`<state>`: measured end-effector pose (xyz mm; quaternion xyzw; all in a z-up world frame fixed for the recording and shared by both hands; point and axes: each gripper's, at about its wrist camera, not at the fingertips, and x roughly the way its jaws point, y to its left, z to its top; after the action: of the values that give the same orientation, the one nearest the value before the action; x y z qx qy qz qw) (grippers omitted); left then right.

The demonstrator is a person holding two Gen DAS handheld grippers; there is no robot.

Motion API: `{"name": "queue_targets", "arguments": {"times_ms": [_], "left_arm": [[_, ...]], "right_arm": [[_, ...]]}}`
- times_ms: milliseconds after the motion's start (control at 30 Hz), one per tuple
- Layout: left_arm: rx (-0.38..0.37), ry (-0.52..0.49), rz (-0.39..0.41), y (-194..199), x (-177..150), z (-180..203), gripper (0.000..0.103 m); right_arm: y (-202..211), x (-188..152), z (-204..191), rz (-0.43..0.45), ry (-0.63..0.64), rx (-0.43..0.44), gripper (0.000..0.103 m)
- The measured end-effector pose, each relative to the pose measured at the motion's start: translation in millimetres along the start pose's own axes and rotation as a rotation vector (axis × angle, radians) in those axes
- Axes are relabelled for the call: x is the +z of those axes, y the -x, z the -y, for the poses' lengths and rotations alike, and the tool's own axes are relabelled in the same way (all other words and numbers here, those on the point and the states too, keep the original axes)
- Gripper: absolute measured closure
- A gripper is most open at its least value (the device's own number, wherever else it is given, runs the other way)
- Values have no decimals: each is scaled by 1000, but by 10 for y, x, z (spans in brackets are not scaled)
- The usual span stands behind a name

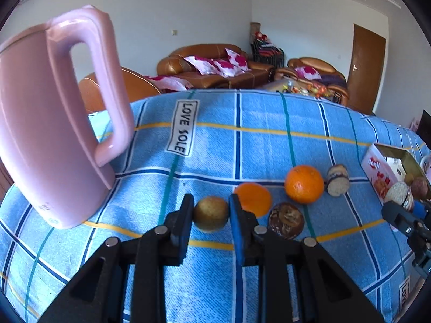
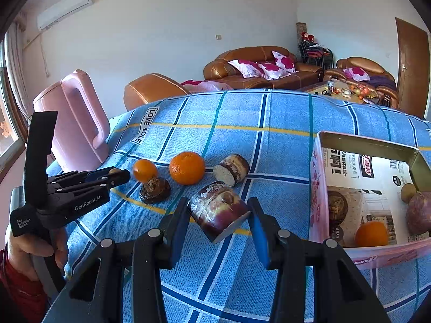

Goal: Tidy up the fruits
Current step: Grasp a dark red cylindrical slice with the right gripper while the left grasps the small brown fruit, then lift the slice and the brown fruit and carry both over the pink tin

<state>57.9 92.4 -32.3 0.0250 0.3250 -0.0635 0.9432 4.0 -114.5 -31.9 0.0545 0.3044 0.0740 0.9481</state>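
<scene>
Blue plaid tablecloth [image 2: 242, 113] — pink kettle [image 1: 48, 123], 2 oranges [image 2: 187, 167], cut roll pieces [image 2: 232, 169], open box [image 2: 363, 145]

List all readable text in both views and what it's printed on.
"LOVE SOLE": label on the blue plaid tablecloth.
"GenRobot.AI": side of the left gripper.
"Data Acquisition System": tag on the same gripper.
Red brand logo on the pink box: not clearly readable.
Print on the sheet lining the box: too small to read.

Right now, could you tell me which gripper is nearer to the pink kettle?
Left. The left gripper, shut on a small brown fruit, sits just beside the pink kettle; the right gripper holds a cut piece near the box.
</scene>
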Motion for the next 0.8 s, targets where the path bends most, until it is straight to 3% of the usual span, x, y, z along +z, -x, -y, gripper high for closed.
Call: {"name": "queue_targets", "arguments": {"times_ms": [167,333,800], "left_arm": [[36,59,94,148,24,49,75],[54,66,136,239,-12,276,75],[71,-4,193,418,-92,854,75]], "right_arm": [[181,36,-8,119,46,-100,57],[302,59,-31,201,87,-174,57],[386,4,181,185,66,-200,57]]}}
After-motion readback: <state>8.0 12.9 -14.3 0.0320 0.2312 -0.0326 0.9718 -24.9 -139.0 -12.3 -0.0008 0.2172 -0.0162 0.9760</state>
